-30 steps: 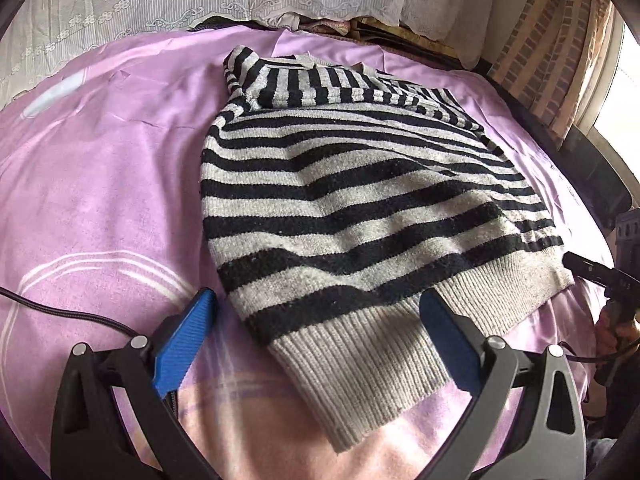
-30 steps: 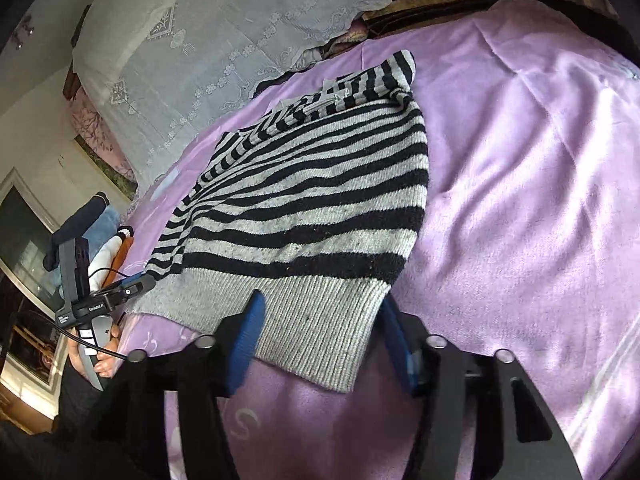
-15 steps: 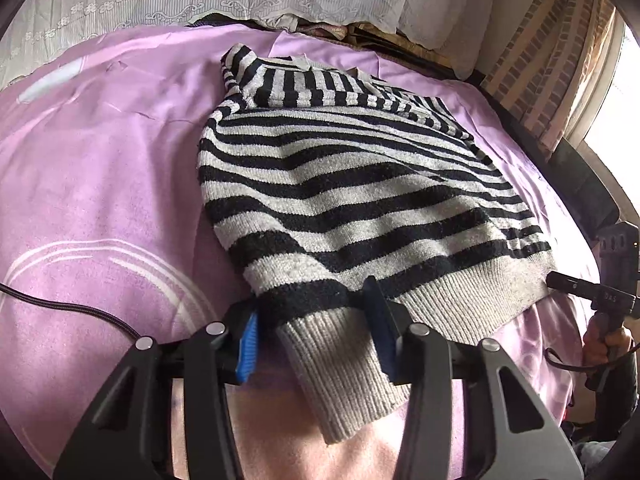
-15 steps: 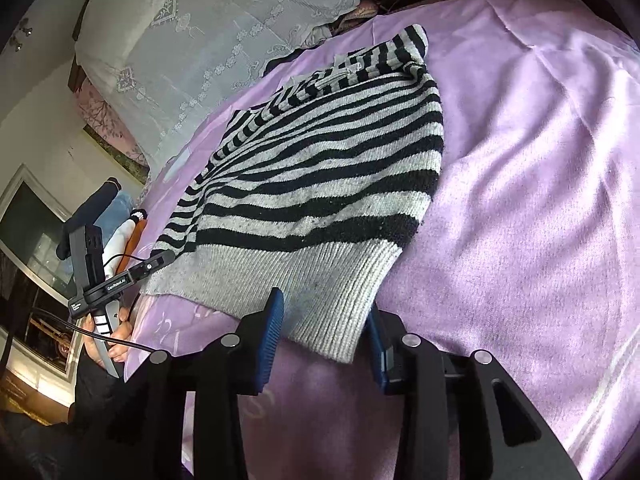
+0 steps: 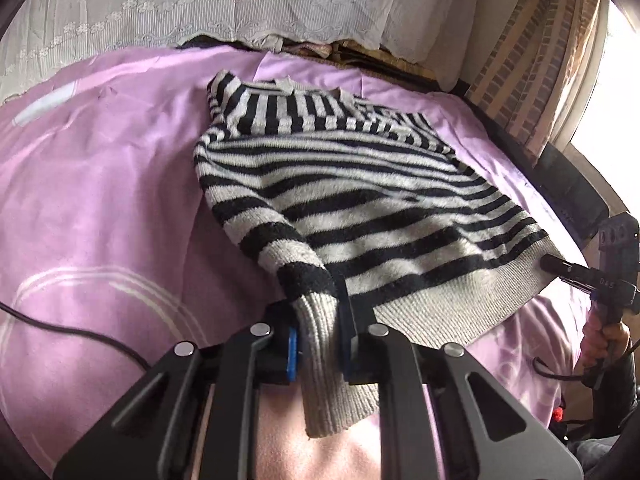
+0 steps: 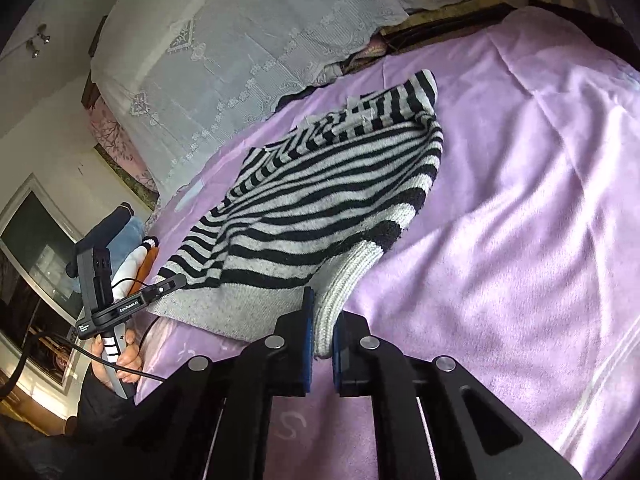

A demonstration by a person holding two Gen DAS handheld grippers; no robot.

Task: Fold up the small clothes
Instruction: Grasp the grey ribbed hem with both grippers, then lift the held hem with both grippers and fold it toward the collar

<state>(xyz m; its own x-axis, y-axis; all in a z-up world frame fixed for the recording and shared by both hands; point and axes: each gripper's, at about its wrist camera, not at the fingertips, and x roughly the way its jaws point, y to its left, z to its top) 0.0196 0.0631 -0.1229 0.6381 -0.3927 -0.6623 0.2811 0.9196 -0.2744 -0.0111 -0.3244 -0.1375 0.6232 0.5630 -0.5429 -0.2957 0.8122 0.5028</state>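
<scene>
A black-and-grey striped sweater lies on the purple bed sheet, collar toward the far pillows, grey ribbed hem toward me. My left gripper is shut on the hem's left corner, which is bunched and lifted between the blue pads. My right gripper is shut on the hem's other corner, also raised off the sheet. The sweater sags between the two grips. Each view shows the opposite gripper at its edge: the right one, the left one.
White lace-covered pillows line the head of the bed. A black cable crosses the sheet at the left. A curtain and window stand at the right. A framed picture and stuffed toys sit beyond the bed's side.
Both grippers have closed from open onto the hem corners and lifted them. The sweater's near edge is now bunched and raised off the sheet.
</scene>
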